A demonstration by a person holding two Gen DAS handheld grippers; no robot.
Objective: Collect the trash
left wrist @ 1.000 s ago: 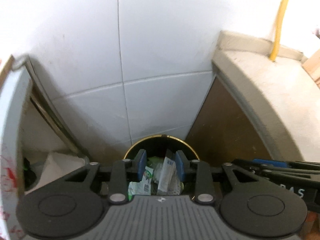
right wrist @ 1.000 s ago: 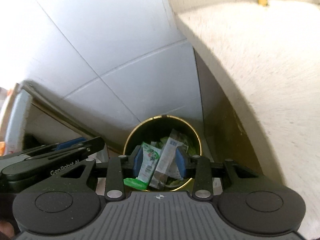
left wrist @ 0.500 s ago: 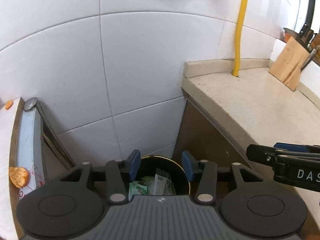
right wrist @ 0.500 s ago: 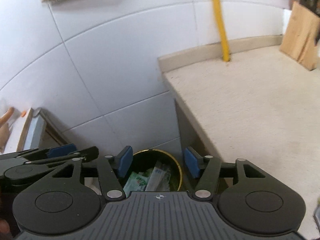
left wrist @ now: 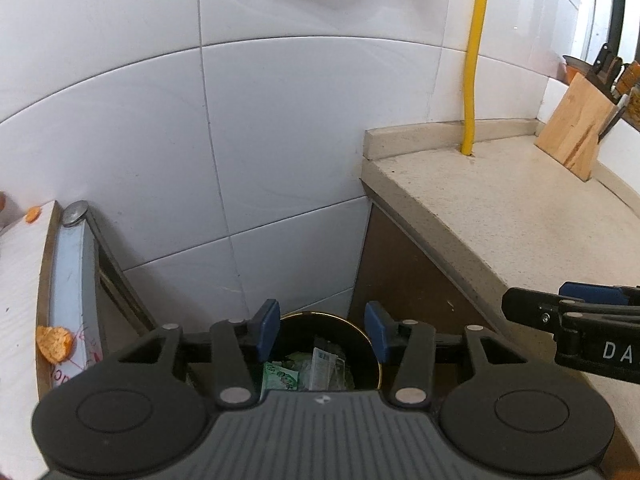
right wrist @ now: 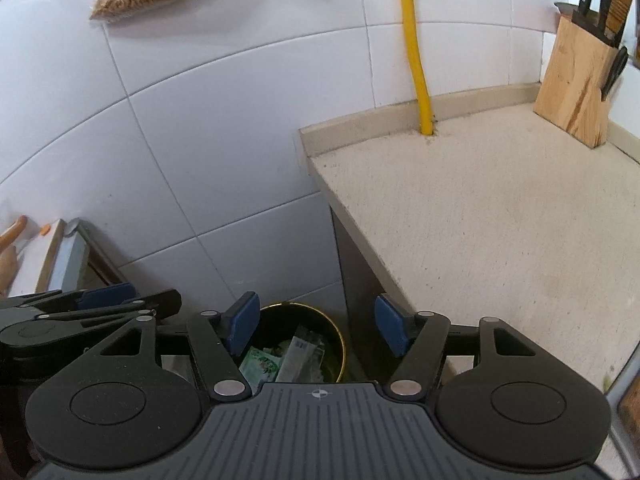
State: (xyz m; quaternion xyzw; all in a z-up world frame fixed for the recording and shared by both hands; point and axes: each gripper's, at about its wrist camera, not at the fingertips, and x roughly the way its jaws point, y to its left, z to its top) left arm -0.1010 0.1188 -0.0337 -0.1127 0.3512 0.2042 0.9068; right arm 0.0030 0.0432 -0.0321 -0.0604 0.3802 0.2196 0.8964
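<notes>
A dark round trash bin with a gold rim point(left wrist: 344, 317) stands on the floor between the tiled wall and the counter's side. Inside it lie a green wrapper point(left wrist: 280, 376) and a white wrapper point(left wrist: 326, 364), partly hidden by the gripper body. My left gripper point(left wrist: 322, 326) hangs well above the bin, open, with nothing between its blue pads. My right gripper point(right wrist: 317, 324) is also above the bin point(right wrist: 340, 336), its jaws opening and empty. The same green wrapper point(right wrist: 260, 366) and white wrapper point(right wrist: 298, 354) show below it. Each gripper sees the other at its side.
A beige countertop point(left wrist: 500, 216) runs along the right, with a yellow pipe point(left wrist: 472, 80) at its back and a wooden knife block point(left wrist: 576, 128) in the corner. A white board with orange peel point(left wrist: 54, 342) sits at the left. A hand point(right wrist: 8, 264) shows at the far left.
Both grippers have risen and drawn back from the bin, and their jaws have widened. The wrappers that showed between the pads now lie low in the bin.
</notes>
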